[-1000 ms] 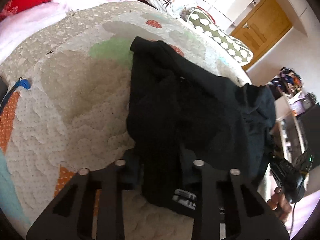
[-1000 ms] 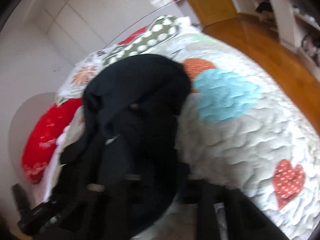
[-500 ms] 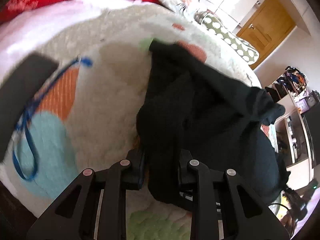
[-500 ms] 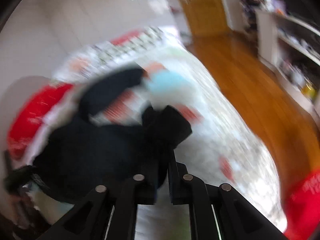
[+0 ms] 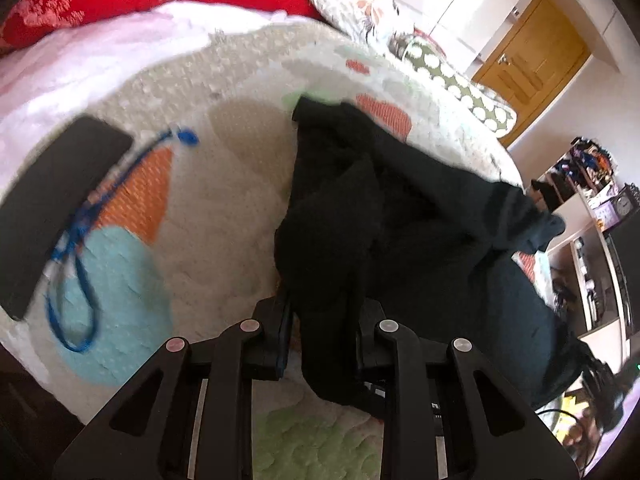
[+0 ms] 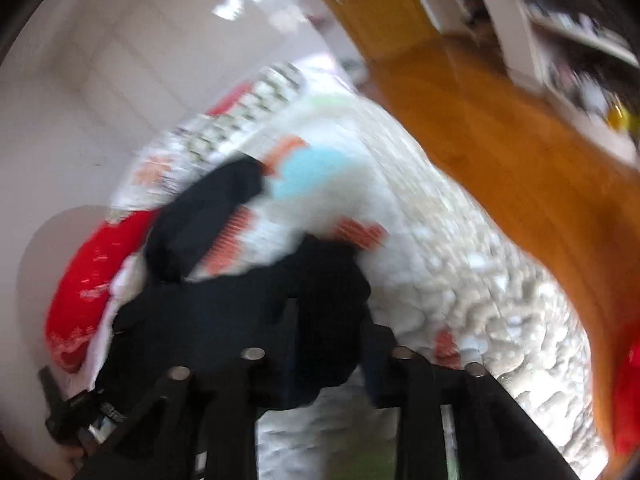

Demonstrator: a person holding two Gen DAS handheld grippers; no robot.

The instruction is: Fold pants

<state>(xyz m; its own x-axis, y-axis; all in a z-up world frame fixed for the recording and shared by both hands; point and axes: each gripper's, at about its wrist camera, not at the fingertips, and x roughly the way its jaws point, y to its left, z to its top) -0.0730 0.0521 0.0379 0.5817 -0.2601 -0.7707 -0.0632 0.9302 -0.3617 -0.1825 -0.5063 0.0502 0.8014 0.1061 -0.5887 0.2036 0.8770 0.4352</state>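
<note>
You stood at the quilted bed (image 5: 224, 208) with a gripper in each hand, and everything here is placed by the black pants (image 5: 400, 220) lying on it. Far to the left of the pants, near the bed's edge, lay a flat black slab (image 5: 60, 204) with a blue cord (image 5: 76, 280) looping beside it. Between that and the pants was a broad stretch of bare quilt, which looked like the best room for laying the garment flat. Your left gripper (image 5: 322, 336) had its jaws drawn in on a hanging bunch of the pants' near end, cloth filling the narrow gap between them. The pants themselves were rumpled, running away from you in a dark ridge with overlapping folds, their far end reaching toward the pillows (image 5: 460, 92). To the right of the pants the quilt curved off sharply to the bed's side, with shelves (image 5: 592, 240) and a wooden door (image 5: 528, 64) beyond, so there was little spare room that way. In the blurred right wrist view, your right gripper (image 6: 328, 344) appeared pinched on another bunch of the black pants (image 6: 224, 320), though the blur made the grip hard to confirm; right of it lay open quilt, then wooden floor (image 6: 500, 152). Judging by this, folding had hardly begun: the pants were held at two points but not spread or aligned, and no neat fold showed.
</note>
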